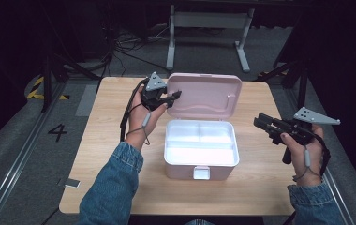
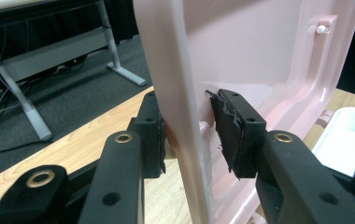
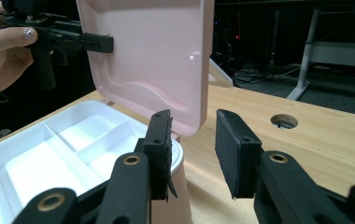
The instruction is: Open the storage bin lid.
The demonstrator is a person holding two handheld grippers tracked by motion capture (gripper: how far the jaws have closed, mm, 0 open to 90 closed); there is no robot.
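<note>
Above the worktop [image 1: 110, 140], the left gripper [image 1: 174, 96] reached level, its fingers [image 2: 234, 128] astride the pink box's [image 1: 199, 164] raised lid [image 1: 204, 96], one pad standing clear. At right, the right gripper [image 1: 260, 123] hovered, fingers released and empty.

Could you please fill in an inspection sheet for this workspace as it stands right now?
Surface: light wooden table, with a round hole in the top.
Job's things: pink box open, lid standing upright; white tray inside, its compartments empty.
Clutter: a small flat item at the table's near left corner.
Grippers: left gripper has its jaws astride the lid's edge, one pad against it, the other just off. Right gripper is held beside the box, jaws open and empty.
Cables: one trails from the left gripper; more lie on the floor behind the table.
Surroundings: dark room, grey table frame behind, a floor mark "4".
</note>
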